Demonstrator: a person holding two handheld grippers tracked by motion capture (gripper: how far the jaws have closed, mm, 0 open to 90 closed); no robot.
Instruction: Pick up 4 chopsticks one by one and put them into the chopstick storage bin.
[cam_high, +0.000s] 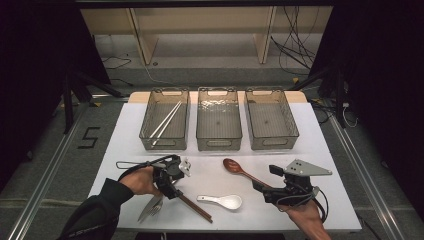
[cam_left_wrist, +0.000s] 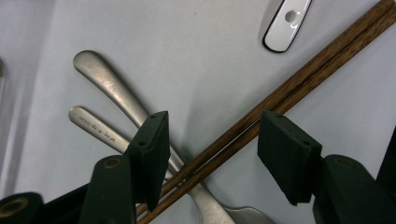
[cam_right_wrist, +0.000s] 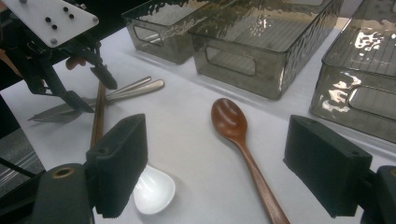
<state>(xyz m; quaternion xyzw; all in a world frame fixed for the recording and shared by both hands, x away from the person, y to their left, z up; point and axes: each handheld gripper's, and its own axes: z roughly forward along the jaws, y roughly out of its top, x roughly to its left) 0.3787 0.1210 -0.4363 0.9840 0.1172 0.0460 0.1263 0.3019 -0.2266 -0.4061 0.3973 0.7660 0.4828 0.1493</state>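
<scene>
Looking down from the high view, the left gripper hangs over the brown chopsticks at the near left of the white table. Its jaws are apart, with the chopsticks between them. A metal fork and knife lie just left of the chopsticks. A white spoon sits near the middle, and a brown wooden spoon lies to its right. The right gripper rests at the near right, close to the wooden spoon's handle. Three clear bins stand in a row at the far side — the left bin holds pale chopsticks.

From the left gripper view, the two black pads stand on each side of the brown chopsticks, not squeezing them. The chopsticks cross over two metal handles.

From the right gripper view, the right gripper has its jaws spread wide — the wooden spoon lies on the table between them, not touched. The white spoon peeks out beside one jaw.
</scene>
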